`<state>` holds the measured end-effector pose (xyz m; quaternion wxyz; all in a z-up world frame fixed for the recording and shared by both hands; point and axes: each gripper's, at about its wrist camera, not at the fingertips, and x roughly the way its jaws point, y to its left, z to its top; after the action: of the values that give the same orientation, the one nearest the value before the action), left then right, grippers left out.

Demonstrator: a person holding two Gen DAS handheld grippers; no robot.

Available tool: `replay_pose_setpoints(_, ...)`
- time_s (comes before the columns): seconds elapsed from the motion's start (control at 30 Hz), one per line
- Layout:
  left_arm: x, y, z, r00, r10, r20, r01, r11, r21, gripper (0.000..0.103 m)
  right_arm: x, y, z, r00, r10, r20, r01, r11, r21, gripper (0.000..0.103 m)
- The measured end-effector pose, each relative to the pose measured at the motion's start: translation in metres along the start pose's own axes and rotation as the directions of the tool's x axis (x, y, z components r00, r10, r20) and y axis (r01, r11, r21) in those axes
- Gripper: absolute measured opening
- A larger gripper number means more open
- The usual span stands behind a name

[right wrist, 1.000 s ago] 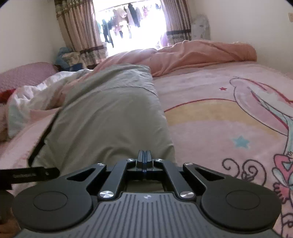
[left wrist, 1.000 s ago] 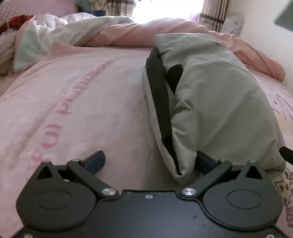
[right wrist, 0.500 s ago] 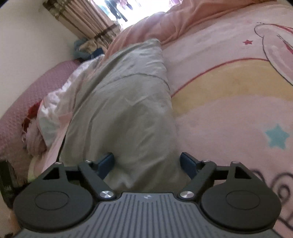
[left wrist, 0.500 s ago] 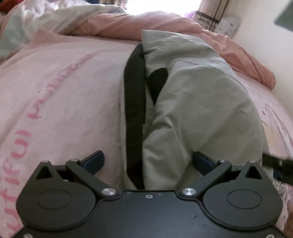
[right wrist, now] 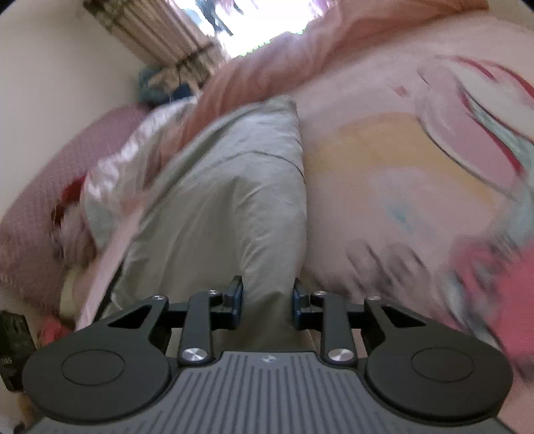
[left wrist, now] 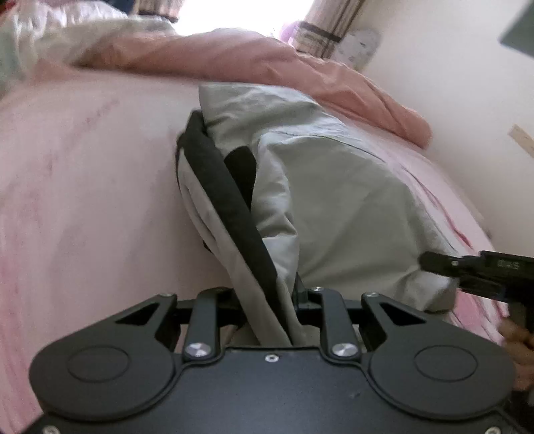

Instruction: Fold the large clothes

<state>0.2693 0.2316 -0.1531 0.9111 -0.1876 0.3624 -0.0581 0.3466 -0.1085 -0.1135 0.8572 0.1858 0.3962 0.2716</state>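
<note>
Grey jacket [left wrist: 333,207] lay lengthwise on bed [left wrist: 83,200]. Left claw [left wrist: 267,300] closing on near hem; right claw [right wrist: 267,297] closing, bunched cloth between. Risk: thin bite slipped on lift, fold collapsed.

The folded garment [left wrist: 333,200] lies lengthwise on the bedspread [left wrist: 83,200], its near end at both grippers and its far end toward the window. Behind that far end a bunched duvet [left wrist: 267,70] stretches across the bed, with curtains [left wrist: 320,26] beyond it. The left gripper [left wrist: 267,297] sits at the garment's near left edge, the trimmed hem running between its closing jaws. The right gripper [right wrist: 267,297] straddles the near right part — cloth between its closing jaws too, though blur leaves contact unclear. Left of the garment, in the right wrist view, crumpled bedding [right wrist: 110,187] lies against a pillow [right wrist: 66,160].
</note>
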Motion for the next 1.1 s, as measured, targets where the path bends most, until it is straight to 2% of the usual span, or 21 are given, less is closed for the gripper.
replay_pose_setpoints(0.03,-0.002,-0.005,-0.015,1.0,0.012,-0.024,-0.011,1.0,0.007,0.03,-0.002,-0.007,-0.012,0.999,-0.023,-0.03,0.022,0.999,-0.031,0.043)
replay_pose_setpoints(0.07,-0.004,-0.008,-0.03,0.998,0.034,-0.044,-0.033,0.999,0.014,0.049,-0.007,-0.015,-0.023,0.998,-0.055,-0.029,0.053,0.997,-0.06,0.047)
replay_pose_setpoints(0.1,-0.01,-0.01,-0.04,0.998,0.056,-0.032,-0.056,0.998,0.007,0.052,-0.017,-0.018,-0.027,0.999,-0.04,0.011,0.041,0.997,-0.062,0.047)
replay_pose_setpoints(0.13,-0.02,-0.01,-0.042,0.997,0.08,-0.004,-0.08,0.997,-0.022,0.051,-0.03,-0.016,-0.027,0.997,-0.052,0.052,0.055,0.997,-0.056,0.039)
replay_pose_setpoints(0.17,-0.033,-0.012,-0.038,0.994,0.103,0.032,-0.102,0.993,-0.054,0.053,-0.043,-0.007,-0.024,0.988,-0.096,0.121,0.105,0.992,-0.075,0.023)
replay_pose_setpoints(0.2,-0.049,-0.018,-0.031,0.984,0.143,0.106,-0.134,0.987,-0.087,0.056,-0.058,0.008,-0.021,0.957,-0.156,0.243,0.188,0.976,-0.111,0.019)
replay_pose_setpoints(0.27,-0.072,-0.035,-0.012,0.948,0.157,0.277,-0.139,0.987,-0.084,0.083,-0.073,0.041,-0.008,0.887,-0.166,0.431,0.261,0.95,-0.171,0.013)
replay_pose_setpoints(0.33,-0.08,-0.054,0.015,0.889,0.146,0.434,-0.127,0.989,-0.072,0.099,-0.065,0.067,0.012,0.842,-0.123,0.525,0.251,0.951,-0.18,0.011)
replay_pose_setpoints(0.4,-0.063,-0.067,0.045,0.833,0.14,0.535,-0.1,0.99,-0.103,0.103,-0.035,0.087,0.039,0.819,-0.092,0.567,0.22,0.962,-0.161,0.011)
replay_pose_setpoints(0.43,-0.049,-0.069,0.06,0.817,0.148,0.557,-0.094,0.988,-0.123,0.103,-0.017,0.093,0.051,0.809,-0.095,0.58,0.224,0.962,-0.156,0.011)
replay_pose_setpoints(0.47,-0.03,-0.07,0.076,0.813,0.159,0.56,-0.102,0.986,-0.131,0.103,0.002,0.098,0.062,0.798,-0.109,0.592,0.25,0.955,-0.161,0.011)
replay_pose_setpoints(0.5,-0.008,-0.069,0.092,0.821,0.188,0.539,-0.134,0.981,-0.139,0.103,0.028,0.101,0.076,0.798,-0.13,0.588,0.275,0.948,-0.163,0.011)
replay_pose_setpoints(0.6,0.057,-0.056,0.123,0.853,0.303,0.426,-0.262,0.953,-0.151,0.103,0.086,0.088,0.101,0.849,-0.159,0.504,0.281,0.944,-0.176,0.011)
replay_pose_setpoints(0.7,0.109,-0.025,0.118,0.86,0.392,0.326,-0.37,0.92,-0.129,0.103,0.142,0.064,0.094,0.888,-0.241,0.392,0.34,0.918,-0.204,0.015)
replay_pose_setpoints(0.77,0.134,0.005,0.104,0.89,0.394,0.227,-0.365,0.917,-0.16,0.103,0.154,0.053,0.094,0.915,-0.216,0.342,0.292,0.937,-0.189,0.016)
replay_pose_setpoints(0.83,0.137,0.032,0.104,0.932,0.316,0.18,-0.26,0.925,-0.276,0.103,0.148,0.055,0.096,0.913,-0.201,0.356,0.282,0.94,-0.192,0.018)
replay_pose_setpoints(0.87,0.133,0.038,0.107,0.934,0.303,0.19,-0.235,0.92,-0.312,0.103,0.146,0.058,0.099,0.919,-0.198,0.342,0.278,0.938,-0.205,0.019)
replay_pose_setpoints(0.9,0.125,0.037,0.109,0.924,0.327,0.198,-0.257,0.915,-0.31,0.103,0.14,0.06,0.101,0.924,-0.175,0.339,0.259,0.94,-0.222,0.019)
replay_pose_setpoints(0.97,0.104,0.017,0.114,0.89,0.363,0.276,-0.309,0.925,-0.222,0.103,0.124,0.071,0.107,0.906,-0.138,0.399,0.251,0.936,-0.247,0.023)
replay_pose_setpoints(1.03,0.089,-0.004,0.117,0.86,0.342,0.379,-0.307,0.94,-0.149,0.103,0.117,0.077,0.128,0.885,-0.136,0.444,0.253,0.943,-0.215,0.026)
replay_pose_setpoints(1.1,0.096,-0.016,0.133,0.865,0.332,0.376,-0.323,0.942,-0.089,0.103,0.134,0.076,0.153,0.906,-0.16,0.391,0.251,0.948,-0.194,0.026)
